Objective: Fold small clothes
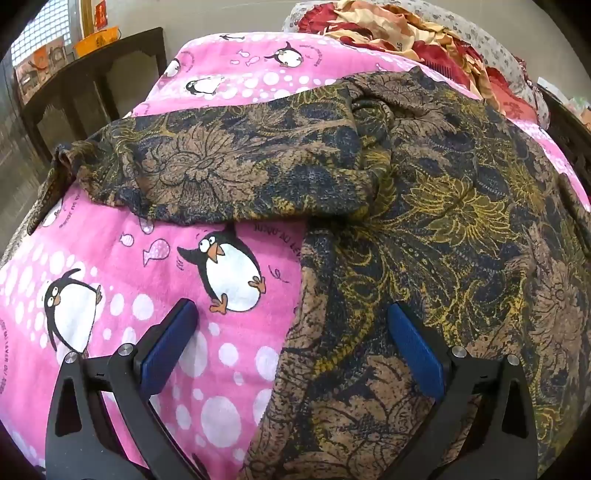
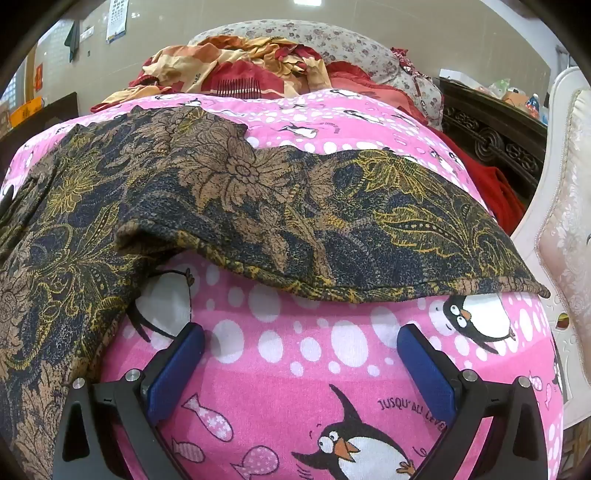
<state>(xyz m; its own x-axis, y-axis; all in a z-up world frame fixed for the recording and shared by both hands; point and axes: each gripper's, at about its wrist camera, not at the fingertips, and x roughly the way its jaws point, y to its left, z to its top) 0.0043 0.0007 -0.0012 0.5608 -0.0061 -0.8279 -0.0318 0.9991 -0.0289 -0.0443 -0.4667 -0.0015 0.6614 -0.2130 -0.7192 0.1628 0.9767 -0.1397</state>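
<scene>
Pink penguin blanket [image 2: 280, 354] covers bed; probably tiled wall [image 2: 155, 40].

Patterned garment [image 1: 424, 229] cut off by the lower and right edges of the left wrist view, its left part leaving the right wrist view, pink penguin blanket [image 2: 280, 373] partly hidden beneath it, wall calendar [image 2: 117, 18] print too small to read

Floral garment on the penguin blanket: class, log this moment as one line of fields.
garment: brown floral top spread flat, unfolded | surface: pink penguin blanket | left gripper: jaws open, empty | right gripper: jaws open, empty
</scene>
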